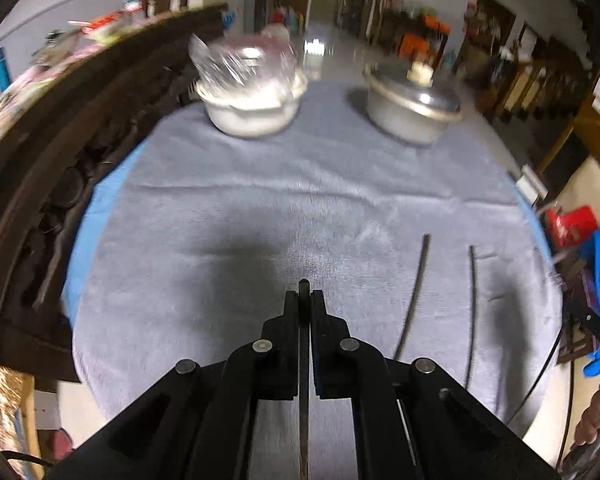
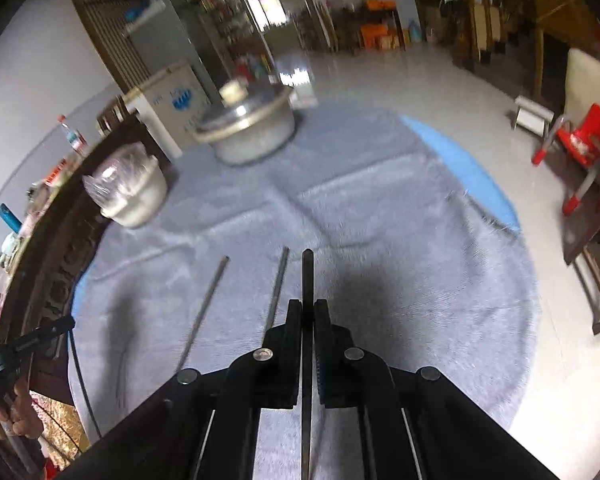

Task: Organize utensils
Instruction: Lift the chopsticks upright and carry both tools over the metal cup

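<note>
My left gripper (image 1: 304, 300) is shut on a thin dark chopstick (image 1: 303, 288) whose tip just clears the fingers. It hangs above the grey cloth (image 1: 260, 184). To its right two black chopsticks (image 1: 414, 296) (image 1: 472, 308) lie side by side on the cloth. My right gripper (image 2: 307, 308) is shut on another black chopstick (image 2: 307, 276), which sticks out well past the fingertips. In the right wrist view the two loose chopsticks (image 2: 206, 312) (image 2: 278, 288) lie just left of that gripper.
At the far side of the round table stand a white bowl holding crinkled plastic (image 1: 252, 108) (image 2: 136, 196) and a lidded metal pot (image 1: 412, 108) (image 2: 248, 128). Dark carved wooden furniture (image 1: 60, 200) borders the table's left. A red chair (image 2: 584, 136) stands on the floor to the right.
</note>
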A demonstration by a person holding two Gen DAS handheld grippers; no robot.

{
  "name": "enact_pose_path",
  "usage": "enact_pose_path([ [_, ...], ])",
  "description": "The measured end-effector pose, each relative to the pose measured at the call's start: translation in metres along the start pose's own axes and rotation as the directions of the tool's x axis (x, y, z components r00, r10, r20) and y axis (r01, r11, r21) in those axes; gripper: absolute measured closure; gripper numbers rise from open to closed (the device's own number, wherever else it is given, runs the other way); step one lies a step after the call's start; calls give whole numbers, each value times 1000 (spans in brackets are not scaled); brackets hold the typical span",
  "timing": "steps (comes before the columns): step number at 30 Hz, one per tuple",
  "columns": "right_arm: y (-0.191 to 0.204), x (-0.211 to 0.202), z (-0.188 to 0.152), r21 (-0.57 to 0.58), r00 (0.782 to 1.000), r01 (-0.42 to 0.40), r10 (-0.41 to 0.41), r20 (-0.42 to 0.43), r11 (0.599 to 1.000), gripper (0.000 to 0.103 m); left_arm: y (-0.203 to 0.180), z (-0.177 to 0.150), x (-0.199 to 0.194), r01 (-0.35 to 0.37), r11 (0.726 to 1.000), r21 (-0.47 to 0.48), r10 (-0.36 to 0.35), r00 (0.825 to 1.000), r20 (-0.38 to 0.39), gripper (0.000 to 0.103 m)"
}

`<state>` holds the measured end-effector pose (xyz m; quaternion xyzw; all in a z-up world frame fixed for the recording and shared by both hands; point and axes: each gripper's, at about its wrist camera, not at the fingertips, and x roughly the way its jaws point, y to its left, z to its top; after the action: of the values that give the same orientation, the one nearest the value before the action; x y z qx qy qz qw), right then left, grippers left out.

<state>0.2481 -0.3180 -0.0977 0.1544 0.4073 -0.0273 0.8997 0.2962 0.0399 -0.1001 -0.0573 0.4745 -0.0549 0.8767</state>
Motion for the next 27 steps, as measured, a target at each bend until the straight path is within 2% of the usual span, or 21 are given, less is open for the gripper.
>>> enact_pose_path([
  [3, 7, -33, -10, -21, 996, 7, -6, 89, 1000, 97, 7, -12, -35, 12, 1000, -27, -10, 997, 81, 98],
  [8, 20, -80, -30, -29, 974, 21, -14, 228, 999, 97, 15, -37, -77, 60, 995, -80, -44, 980, 195, 98],
  [11, 27, -107, -43, -36, 949, 25, -12, 316, 999, 96, 16, -51, -102, 85, 991, -104, -52, 957, 284, 98],
  [14, 29, -123, -53, -48, 930, 42, -22, 367, 998, 97, 15, -60, -122, 117, 987, -108, -71, 930, 361, 98],
  [18, 30, -134, -59, -59, 918, 37, -10, 396, 998, 97, 11, -65, -142, 154, 982, -106, -98, 906, 411, 98],
  [23, 29, -158, -62, -64, 890, 31, 1, 455, 997, 97, 7, -69, -167, 221, 970, -99, -149, 866, 477, 98],
  [27, 29, -178, -61, -66, 863, 15, 20, 504, 998, 97, 1, -72, -183, 236, 968, -86, -159, 841, 516, 98],
])
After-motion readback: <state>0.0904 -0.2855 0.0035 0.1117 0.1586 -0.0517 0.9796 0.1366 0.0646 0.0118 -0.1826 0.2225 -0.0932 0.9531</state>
